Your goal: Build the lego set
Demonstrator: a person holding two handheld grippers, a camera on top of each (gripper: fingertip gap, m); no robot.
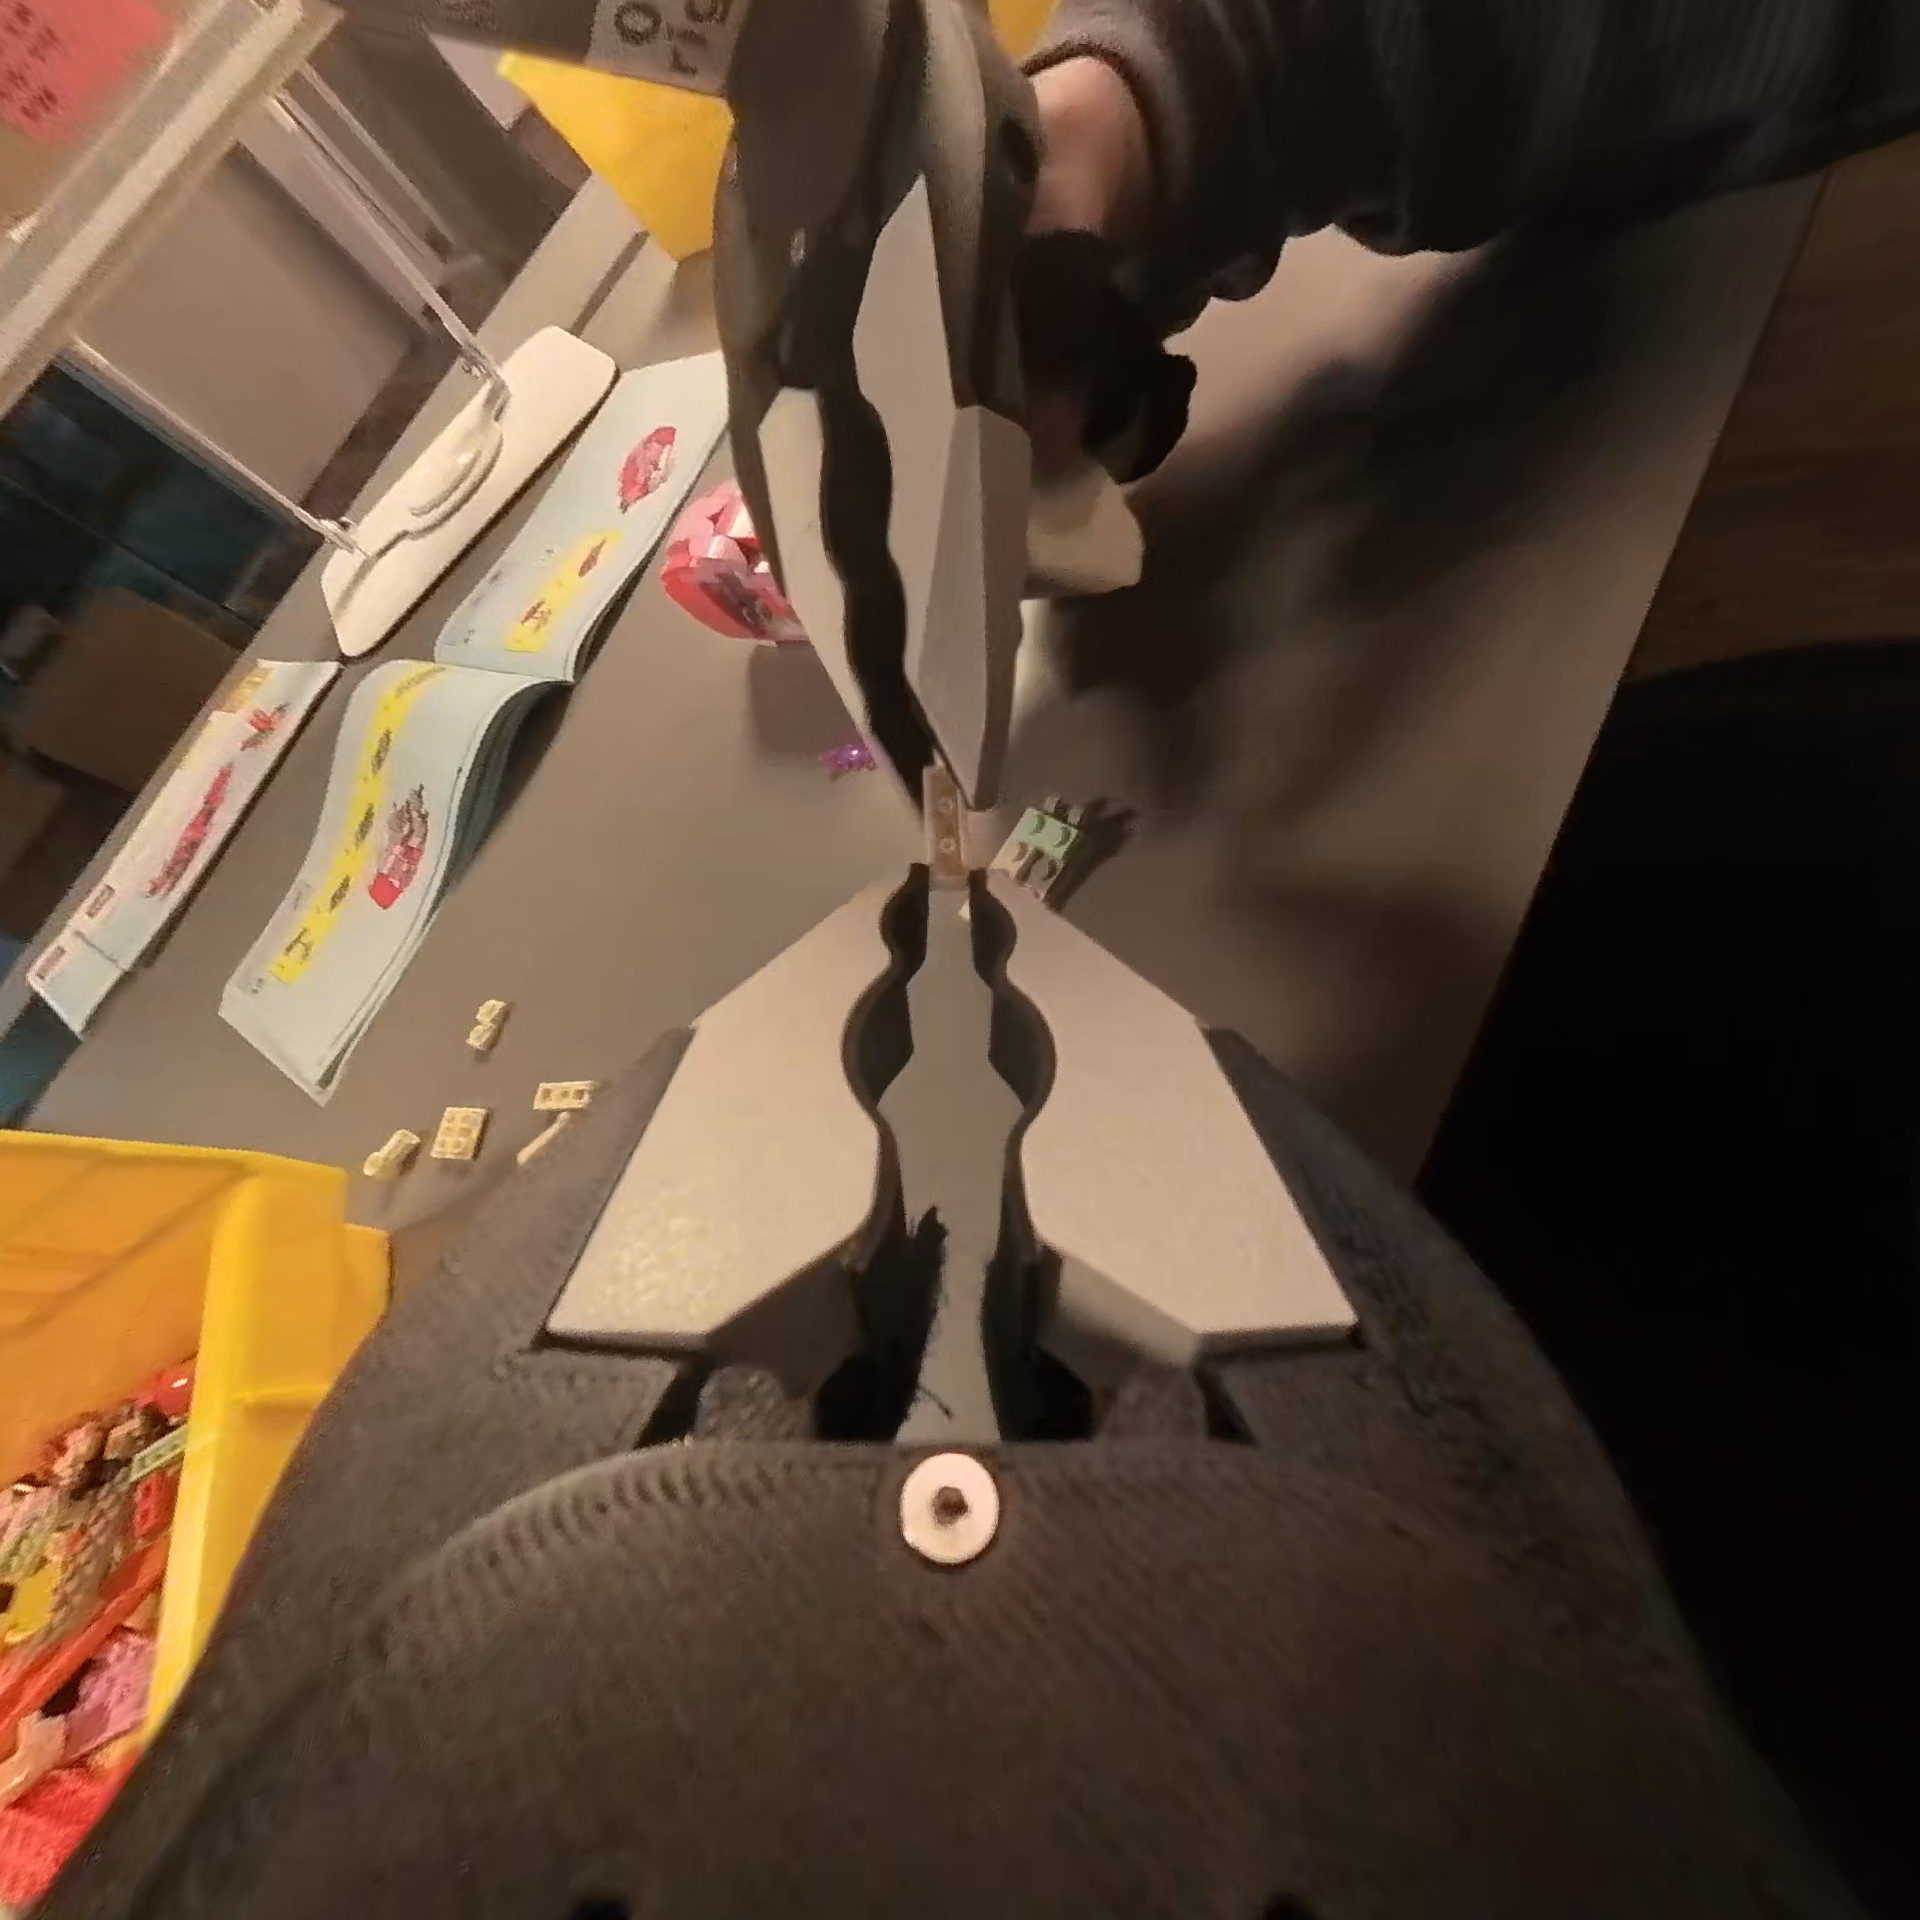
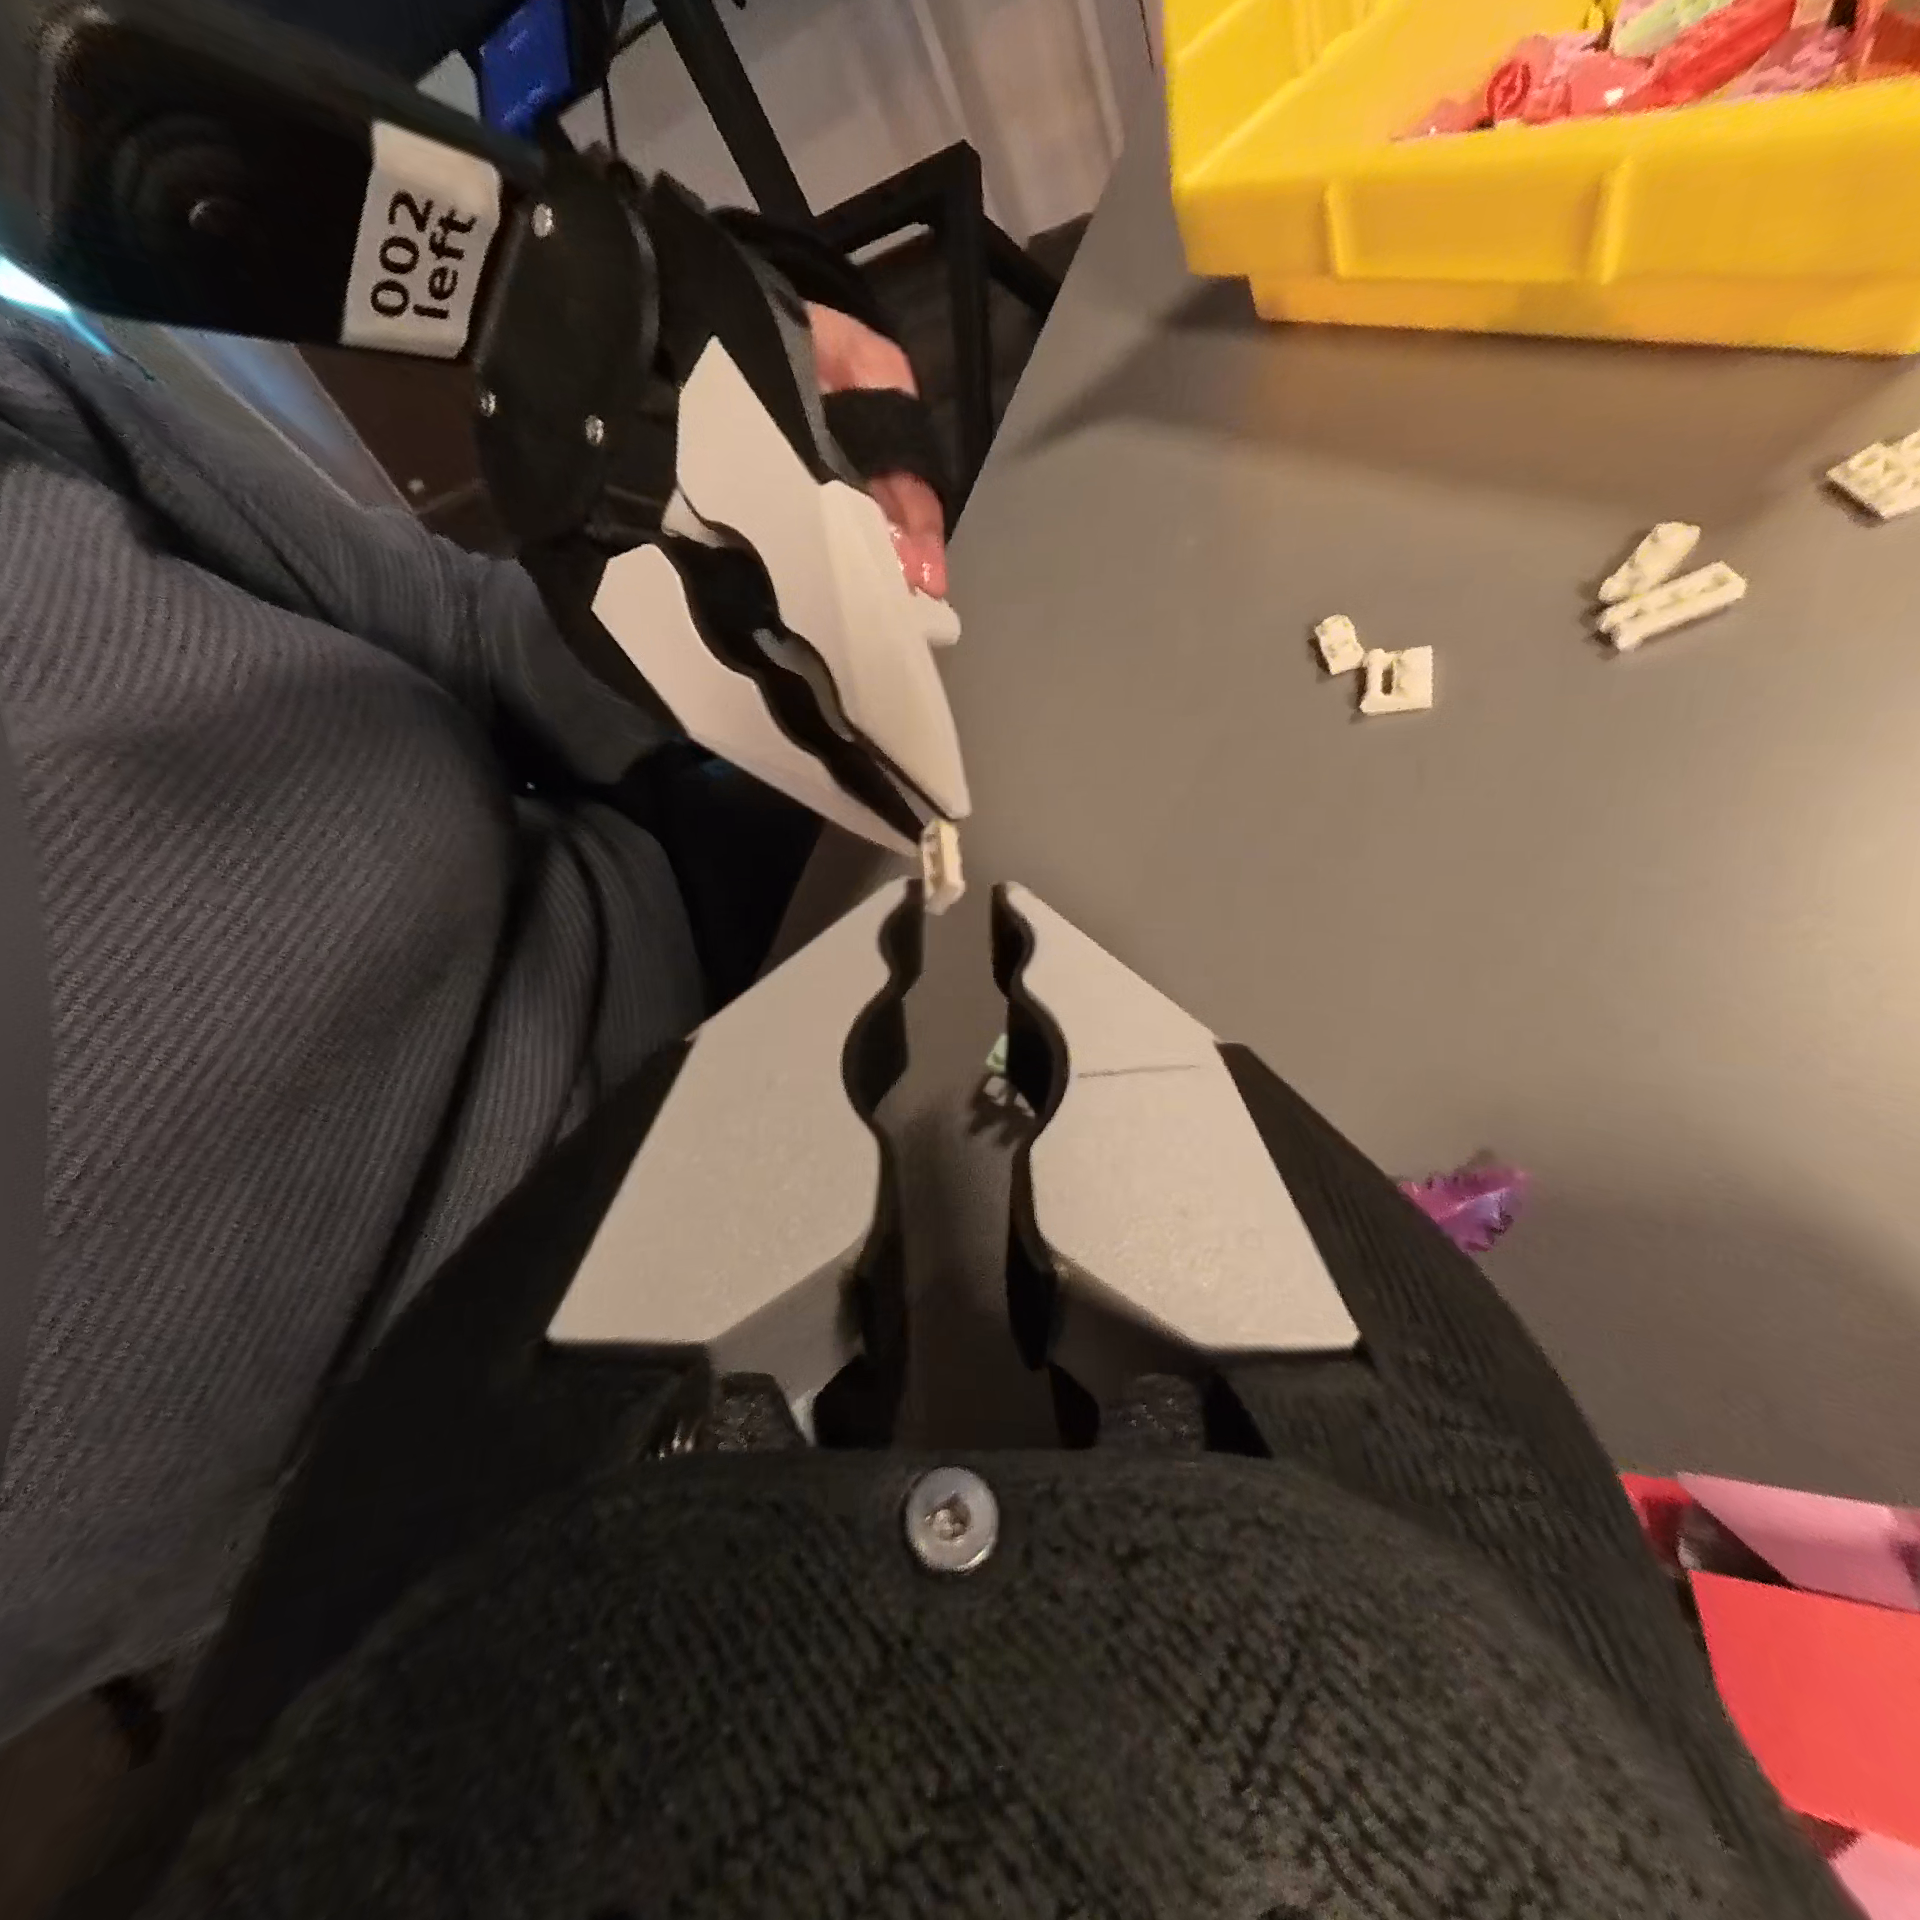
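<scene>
Spanning both views, the smooth dark grey desk (image 1: 675, 831) is where the worst slip would probably end: a small part dropped from the air could bounce on that hard top and get lost among the loose bits. A glossy yellow plastic bin (image 2: 1558, 229) heaped with red and pink bricks stands at its far side, and open paper booklets (image 1: 416, 883) lie with curling pages. The left gripper (image 1: 945, 888), with pale matte wedges lined by wavy black pads, has its fingers nearly together, pinching one end of a small cream plate (image 1: 943, 831) held above the desk. The right gripper (image 2: 953, 894) meets it tip to tip with its fingers slightly spread. The plate's free end sits at the tip of one finger, and a gap shows before the other. Because the left hold is only at the very tips and on a narrow, slick edge, a sideways push from the right finger could twist the plate out or tilt it. Motion blur hints that neither hand is steady, which adds to that risk. Just beside the tips, a mint green studded brick (image 1: 1039, 847) rests on the desk, close enough to be knocked. A spiky translucent purple piece (image 1: 847, 758) and some flat cream plates (image 1: 462, 1127) lie farther off.
</scene>
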